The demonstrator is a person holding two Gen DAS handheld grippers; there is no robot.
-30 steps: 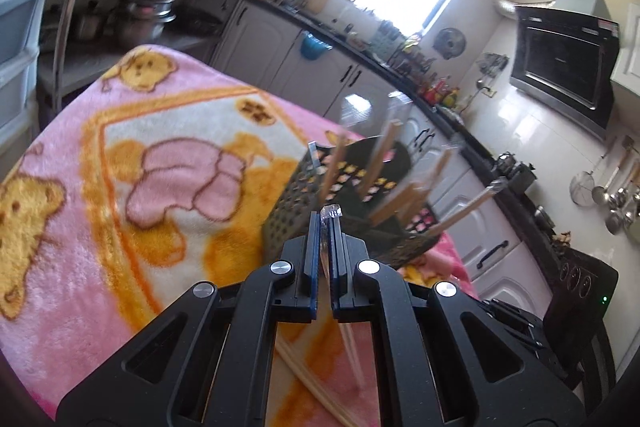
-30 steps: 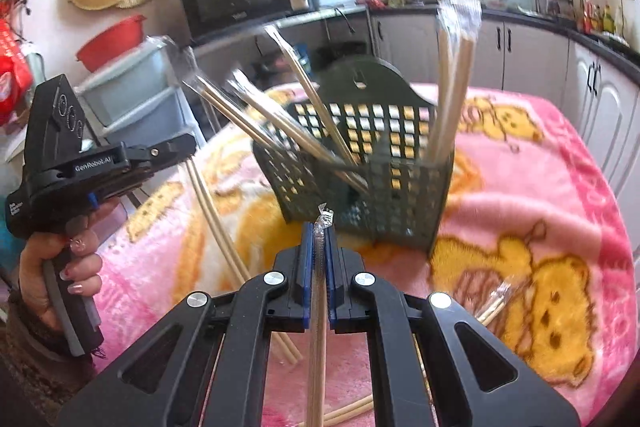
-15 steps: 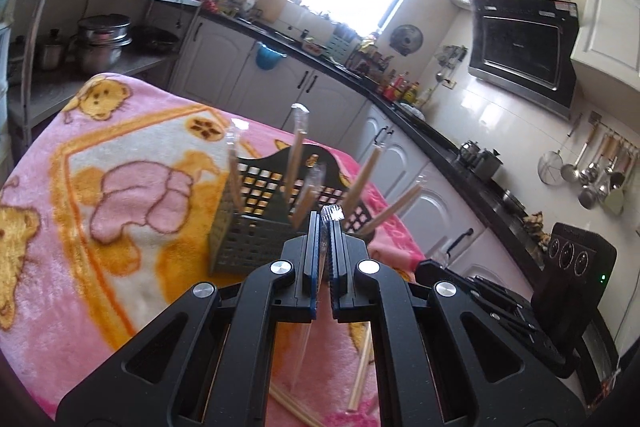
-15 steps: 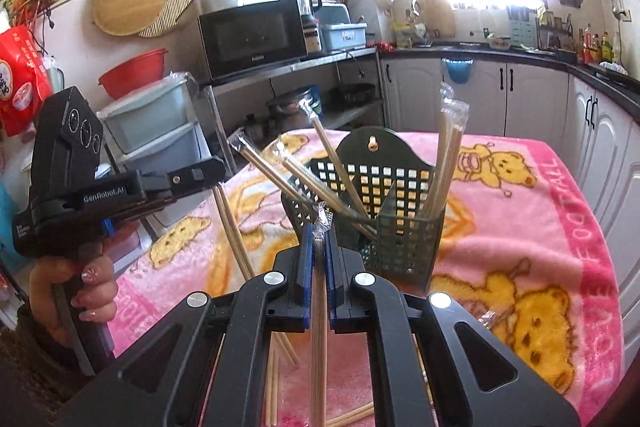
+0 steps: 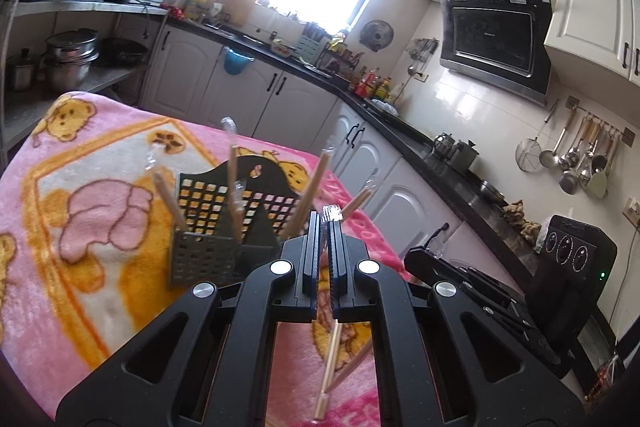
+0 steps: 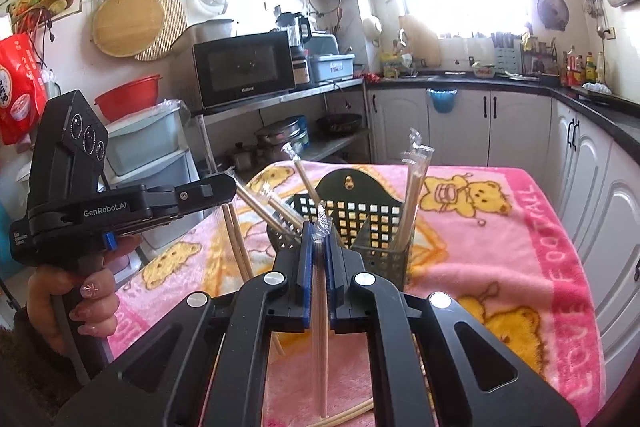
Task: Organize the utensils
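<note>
A dark green perforated plastic utensil basket (image 6: 362,223), its arched back plate pierced by a hanging hole, stands on a fluffy pink blanket (image 6: 500,239) printed with yellow bears, and cellophane-sleeved pairs of wooden chopsticks (image 6: 414,195) fan out of its compartments at loose angles. The right gripper (image 6: 318,255), black with blue ribbed pads, is clamped on one wrapped pair of chopsticks (image 6: 320,347), the crinkled clear wrapper tip poking up between its fingers and the pale sticks hanging down toward the blanket. The left gripper (image 5: 324,251) is likewise closed on its own wrapped chopsticks (image 5: 329,355), a glinting wrapper end showing above the narrow gap. Only the right wrist view shows the person's left hand (image 6: 86,303), nails painted, wrapped round the left gripper's handle, along with a microwave (image 6: 246,69) on a steel shelf and a red bowl (image 6: 128,99); only the left wrist view takes in the black range hood (image 5: 496,35) and ladles (image 5: 576,159) hung on the tiled wall. Compared with half a second earlier, both cameras sit higher and further back, so the basket looks smaller and lower in each view, while both grips are unchanged.
</note>
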